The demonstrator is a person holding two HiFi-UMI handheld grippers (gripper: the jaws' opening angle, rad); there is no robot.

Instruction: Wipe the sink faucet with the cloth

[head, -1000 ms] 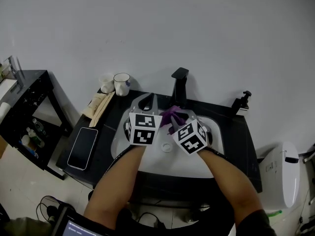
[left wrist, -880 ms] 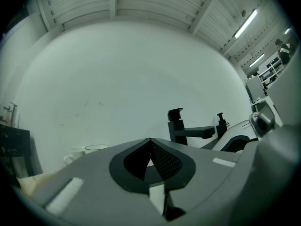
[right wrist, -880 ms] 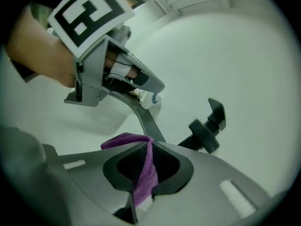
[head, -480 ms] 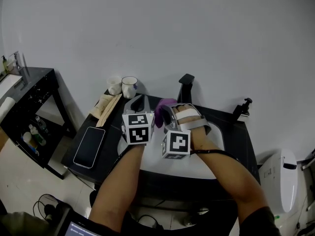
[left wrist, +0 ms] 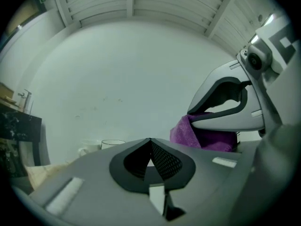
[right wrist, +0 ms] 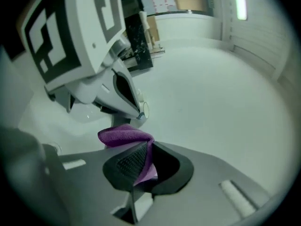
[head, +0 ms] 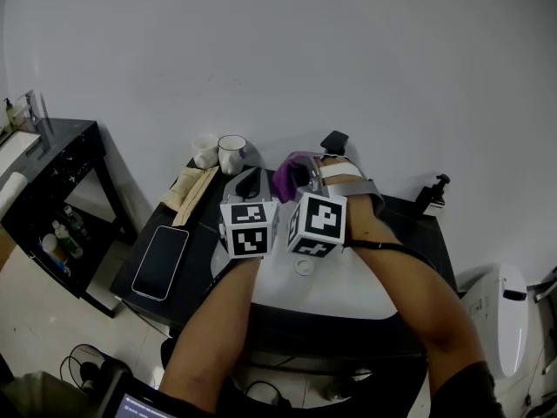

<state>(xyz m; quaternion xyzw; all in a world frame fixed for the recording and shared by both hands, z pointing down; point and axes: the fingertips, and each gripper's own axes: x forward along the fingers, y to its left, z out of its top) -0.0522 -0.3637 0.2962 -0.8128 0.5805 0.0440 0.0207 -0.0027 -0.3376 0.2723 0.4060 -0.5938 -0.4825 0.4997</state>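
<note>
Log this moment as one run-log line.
left gripper: shut, empty | right gripper: shut on purple cloth | position: held beside faucet | contact: cannot tell

Both bare arms reach forward at frame centre. The left gripper (head: 250, 181) has its jaws pressed together, empty. Just beside it, the right gripper (head: 303, 169) pinches a purple cloth (head: 285, 179).

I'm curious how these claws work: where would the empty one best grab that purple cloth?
Likely the loose fold of the purple cloth bulging past the jaws of the right gripper, approached from the left gripper, where it sits bunched and free. Left jaws are shut: open first.
</note>
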